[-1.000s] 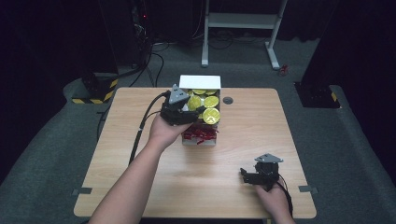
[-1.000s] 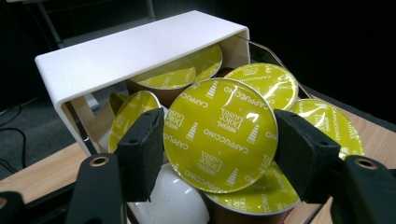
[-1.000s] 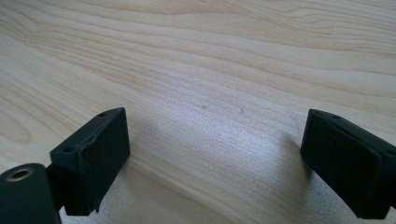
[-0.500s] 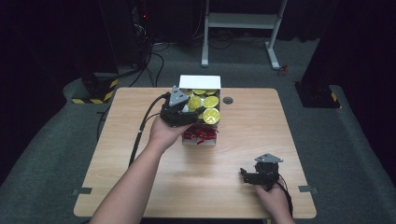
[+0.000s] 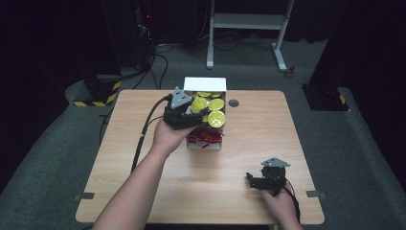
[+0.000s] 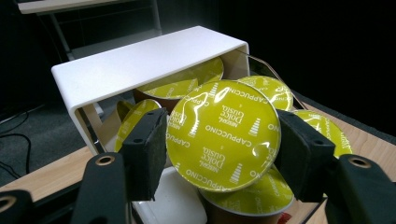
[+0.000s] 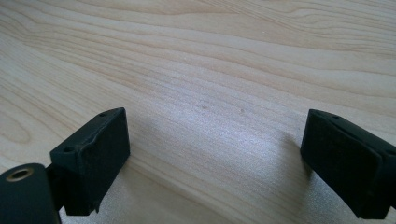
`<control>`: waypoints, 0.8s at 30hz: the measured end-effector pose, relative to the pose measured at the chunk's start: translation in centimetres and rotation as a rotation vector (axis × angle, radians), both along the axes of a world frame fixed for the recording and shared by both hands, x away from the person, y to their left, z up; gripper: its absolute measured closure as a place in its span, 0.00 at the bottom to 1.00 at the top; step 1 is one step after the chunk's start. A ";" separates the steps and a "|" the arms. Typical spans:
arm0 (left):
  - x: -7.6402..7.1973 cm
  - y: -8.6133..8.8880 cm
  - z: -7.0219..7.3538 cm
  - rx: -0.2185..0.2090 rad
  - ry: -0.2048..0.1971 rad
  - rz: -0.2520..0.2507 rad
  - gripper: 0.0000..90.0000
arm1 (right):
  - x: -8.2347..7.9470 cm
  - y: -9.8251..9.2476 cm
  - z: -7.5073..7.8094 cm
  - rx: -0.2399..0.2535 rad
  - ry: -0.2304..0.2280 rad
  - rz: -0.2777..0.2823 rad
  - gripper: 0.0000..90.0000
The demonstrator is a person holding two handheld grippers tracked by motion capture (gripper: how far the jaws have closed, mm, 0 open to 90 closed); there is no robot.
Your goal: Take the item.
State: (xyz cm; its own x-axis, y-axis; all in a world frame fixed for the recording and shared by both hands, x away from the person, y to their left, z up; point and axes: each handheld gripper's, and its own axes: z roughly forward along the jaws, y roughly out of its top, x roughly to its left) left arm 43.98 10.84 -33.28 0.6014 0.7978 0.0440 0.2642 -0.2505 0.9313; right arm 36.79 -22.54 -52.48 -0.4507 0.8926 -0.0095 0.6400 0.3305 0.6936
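L gripper (image 6: 223, 147) clamped on capsule (image 6: 224, 135) rim.

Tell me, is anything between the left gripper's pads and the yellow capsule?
Nothing visible. The left gripper is shut on the cappuccino capsule, one pad at each side of its lid, above the other capsules in the white box.

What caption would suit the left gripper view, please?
Left hand-held gripper clamps a yellow cappuccino capsule above the white capsule box.

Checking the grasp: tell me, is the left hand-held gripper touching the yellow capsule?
Touching. Left gripper view: both pads of the left hand-held gripper press the yellow capsule rim.
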 end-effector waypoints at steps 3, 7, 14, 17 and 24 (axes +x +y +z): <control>0.0 0.0 0.1 -0.014 -0.002 0.001 0.44 | 0.0 0.0 0.0 0.000 0.000 0.000 0.09; -0.2 0.2 0.2 -0.016 -0.008 -0.001 0.44 | 0.0 0.0 0.0 0.000 0.000 0.000 0.09; -0.3 0.4 0.5 -0.042 -0.009 -0.004 0.44 | 0.0 0.0 0.0 0.000 0.000 0.000 0.09; -0.3 0.6 0.6 -0.051 -0.008 -0.001 0.44 | 0.0 0.0 0.0 0.000 0.000 0.000 0.09; -0.6 1.4 1.1 -0.078 -0.023 0.019 0.44 | 0.0 0.0 0.0 0.001 0.000 -0.001 0.09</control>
